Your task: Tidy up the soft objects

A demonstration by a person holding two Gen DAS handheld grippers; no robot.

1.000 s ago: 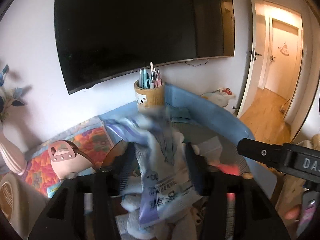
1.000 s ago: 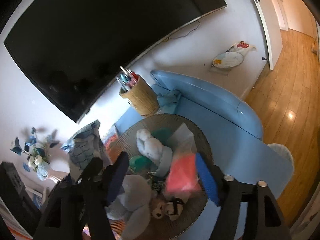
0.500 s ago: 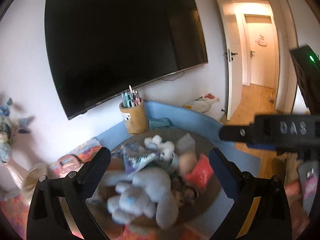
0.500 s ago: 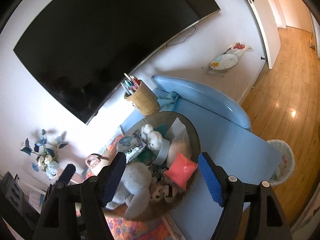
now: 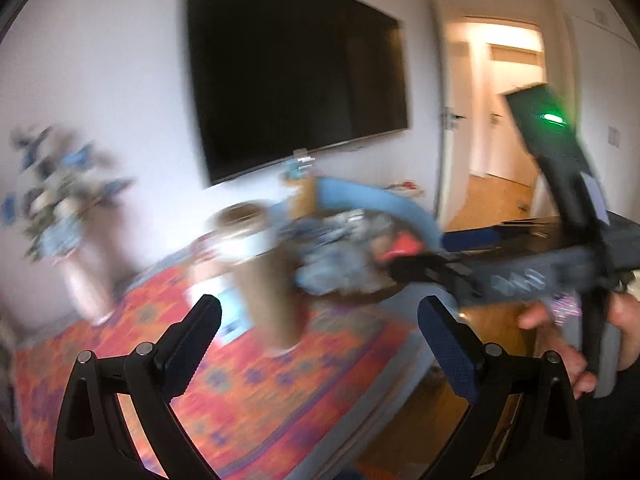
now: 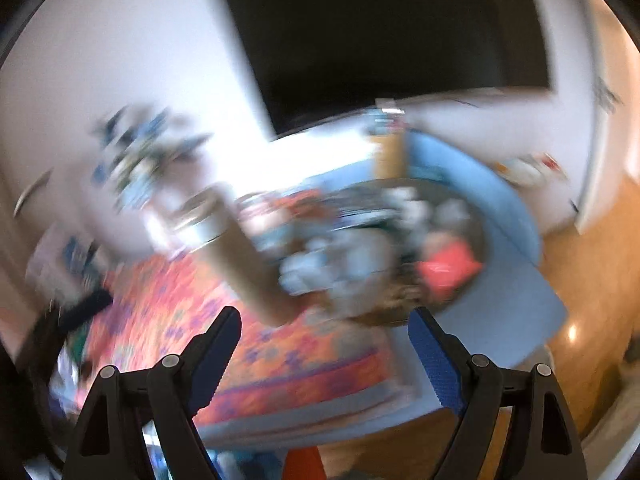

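Both of your claws stand open and empty. The left claw (image 5: pixel 318 322) and the right claw (image 6: pixel 324 330) hang above the patterned cloth (image 6: pixel 280 364) on the table (image 6: pixel 532 320), well short of the soft objects.

The soft objects lie heaped in the round basket (image 6: pixel 478 236), ahead of both claws and to their right. The pile includes a pale plush toy (image 6: pixel 336 264) and an orange pouch (image 6: pixel 448 268). Both views are blurred, so you cannot tell single items apart with confidence.

A brown cylinder (image 6: pixel 248 272) stands between the claws and the near left edge of the basket. It tilts in both views; whether it leans in fact cannot be told.

From the right view the pile sits closer to the claw line, and the pouch lies almost straight ahead of the right finger (image 6: pixel 434 364). Judge the right claw the nearer one. Reach forward and right, passing right of the cylinder.
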